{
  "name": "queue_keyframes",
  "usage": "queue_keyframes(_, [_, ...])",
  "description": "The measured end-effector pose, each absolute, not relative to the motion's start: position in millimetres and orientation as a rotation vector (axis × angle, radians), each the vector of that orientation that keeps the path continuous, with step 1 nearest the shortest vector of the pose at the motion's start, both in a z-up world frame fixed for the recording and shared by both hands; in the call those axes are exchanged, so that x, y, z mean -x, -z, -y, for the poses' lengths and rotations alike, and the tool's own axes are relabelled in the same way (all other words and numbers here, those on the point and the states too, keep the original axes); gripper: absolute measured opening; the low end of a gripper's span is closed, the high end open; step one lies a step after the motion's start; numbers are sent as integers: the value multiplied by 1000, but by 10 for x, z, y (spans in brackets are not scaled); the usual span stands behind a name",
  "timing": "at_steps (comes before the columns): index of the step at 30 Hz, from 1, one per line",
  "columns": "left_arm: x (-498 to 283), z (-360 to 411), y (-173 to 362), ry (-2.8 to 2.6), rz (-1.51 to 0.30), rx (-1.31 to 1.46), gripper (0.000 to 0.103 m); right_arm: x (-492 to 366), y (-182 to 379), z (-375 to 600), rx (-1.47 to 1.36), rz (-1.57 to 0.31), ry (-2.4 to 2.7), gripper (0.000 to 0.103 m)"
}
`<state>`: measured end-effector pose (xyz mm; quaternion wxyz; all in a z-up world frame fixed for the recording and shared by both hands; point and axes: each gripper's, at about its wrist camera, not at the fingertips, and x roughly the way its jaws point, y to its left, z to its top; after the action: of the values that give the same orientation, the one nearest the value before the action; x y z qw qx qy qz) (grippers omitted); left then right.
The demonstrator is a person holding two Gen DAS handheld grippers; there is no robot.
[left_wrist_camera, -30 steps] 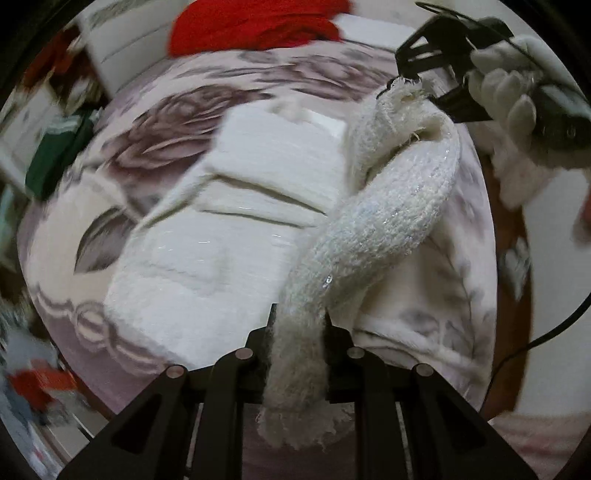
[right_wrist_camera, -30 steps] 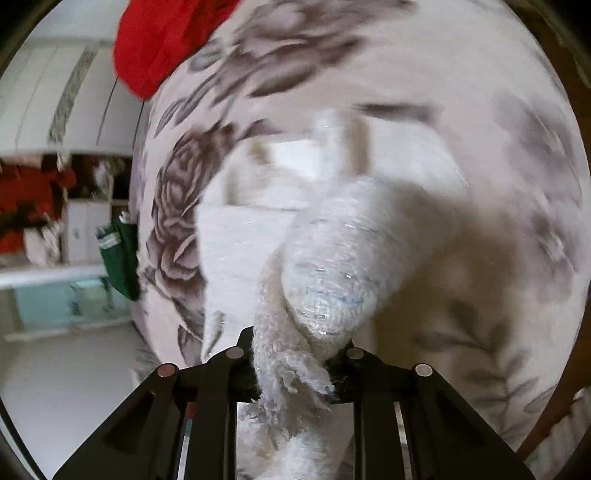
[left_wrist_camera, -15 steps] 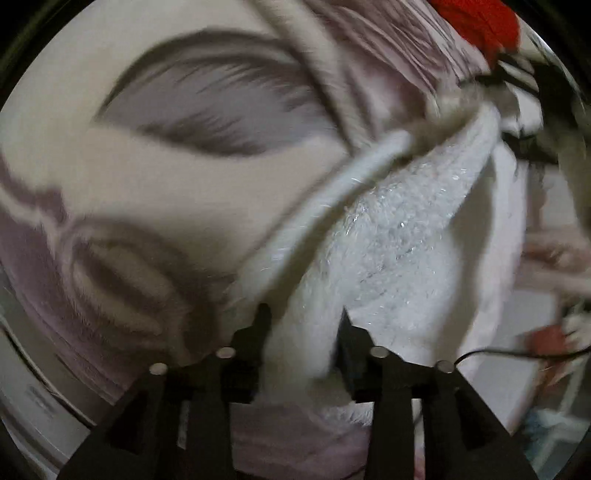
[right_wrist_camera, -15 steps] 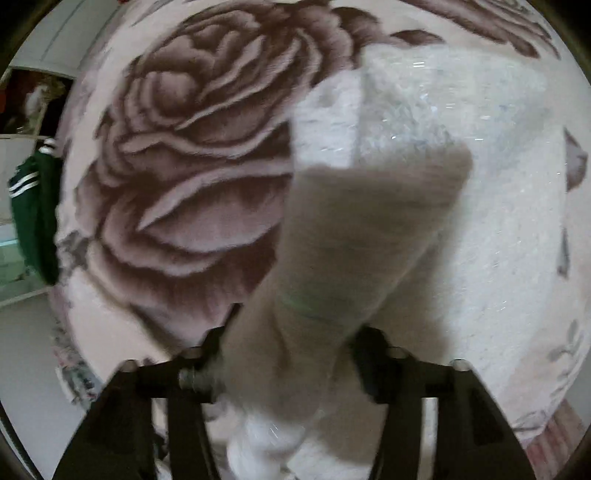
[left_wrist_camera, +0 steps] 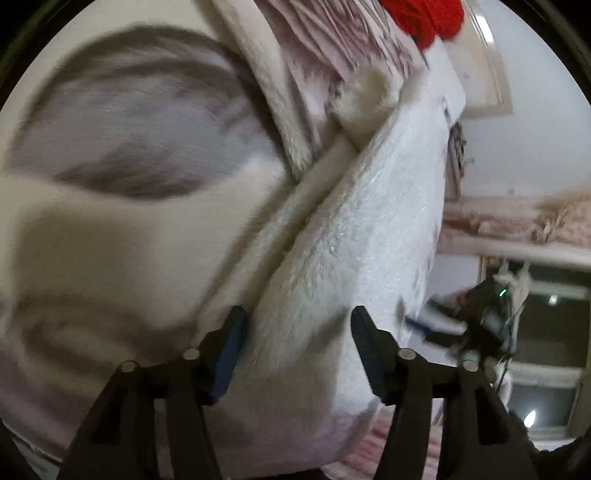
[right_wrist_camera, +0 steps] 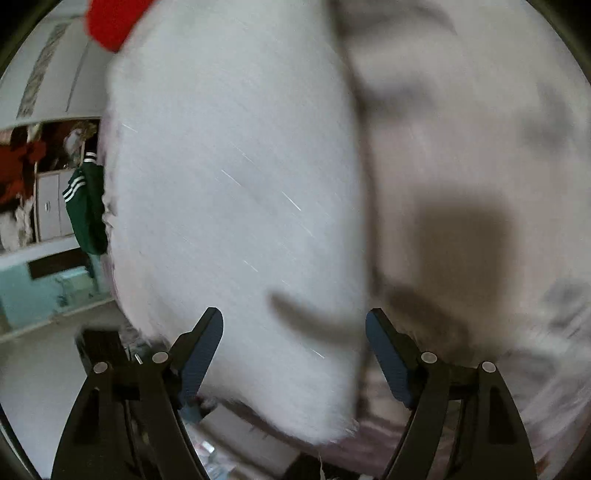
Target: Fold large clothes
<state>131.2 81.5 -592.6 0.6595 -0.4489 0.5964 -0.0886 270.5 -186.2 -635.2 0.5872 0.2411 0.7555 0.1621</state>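
With both claws released, we have the white garment [left_wrist_camera: 354, 258] lying on the floral bedspread [left_wrist_camera: 110, 240] just ahead of our left claw [left_wrist_camera: 297, 332], its folded edge running away up-right (our right claw [right_wrist_camera: 293, 332] looks equally close).

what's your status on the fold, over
Left gripper open, right gripper open. White fuzzy garment lying folded on floral blanket. Nothing in the way.

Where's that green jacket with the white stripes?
The green jacket hangs at the right wrist view's left edge, beside the white garment, below the red cloth.
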Motion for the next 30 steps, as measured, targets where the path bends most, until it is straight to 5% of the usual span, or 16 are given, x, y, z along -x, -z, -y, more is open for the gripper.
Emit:
queue_keyframes(4, [-1491, -686, 6003, 173, -1341, 918, 53, -2308, 7041, 1901, -822, -1825, -483, 82])
queue_keyframes(5, [-1497, -663, 5955, 165, -1322, 893, 43, -2281, 7082, 1896, -870, -1799, -497, 82])
queue_keyframes(6, [-1502, -609, 5869, 149, -1305, 826, 8, -2268, 7076, 1899, -910, -1739, -495, 77])
queue_keyframes(7, [-1496, -571, 5819, 153, -1302, 807, 8, -2250, 7045, 1896, -935, -1703, -491, 40])
queue_keyframes(8, [-1467, -557, 5755, 146, -1290, 796, 7, -2232, 7027, 1867, -953, -1691, -494, 25])
queue_keyframes(17, [-751, -426, 5230, 118, -1328, 825, 8, -1560, 6344, 2095, -906, -1719, -481, 18])
queue_keyframes(21, [-636, -381, 5631, 48, -1441, 835, 16, -1489, 6625, 2154, -738, -1921, -363, 34])
queue_keyframes(24, [-697, -483, 5598, -17, -1453, 852, 23, -1735, 6400, 2310, -629, -1898, -300, 41])
queue_keyframes(26, [-686, -578, 5483, -57, -1431, 806, 38, -1909, 6063, 2437, -540, -1813, -266, 47])
queue_keyframes(28, [-725, -699, 5357, -110, -1406, 748, 77, -2149, 5750, 2442, -485, -1731, -270, 47])
queue_keyframes(30, [-740, -817, 5292, -147, -1365, 720, 81, -2472, 5531, 2275, -451, -1672, -321, 47])
